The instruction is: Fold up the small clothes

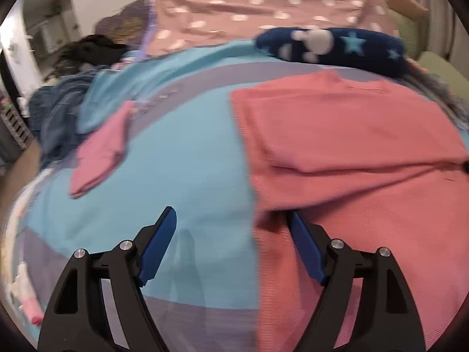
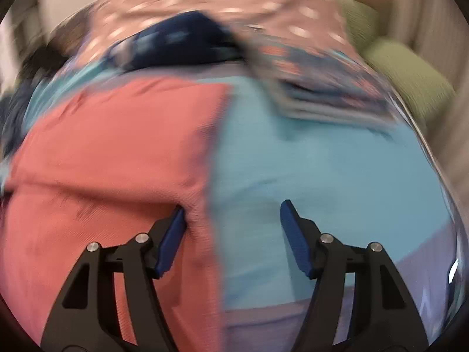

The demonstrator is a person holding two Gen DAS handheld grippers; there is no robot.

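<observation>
A salmon-pink knit garment (image 1: 351,152) lies partly folded on the blue-and-lilac striped bedspread (image 1: 190,161). My left gripper (image 1: 233,218) stands open over the garment's left edge; its right finger (image 1: 304,243) sits at a raised fold of the cloth, its left finger over bare bedspread. In the blurred right wrist view the same garment (image 2: 117,146) fills the left half. My right gripper (image 2: 231,209) is open astride the garment's right edge, the left finger (image 2: 173,240) on the pink cloth. Neither gripper presses on the cloth.
A small pink piece of clothing (image 1: 99,158) lies to the left, with denim clothes (image 1: 55,117) beyond it. A navy star-patterned blanket (image 1: 331,47) and pink dotted bedding (image 1: 249,8) lie at the back. A folded patterned stack (image 2: 322,94) and a green chair (image 2: 410,79) are at the right.
</observation>
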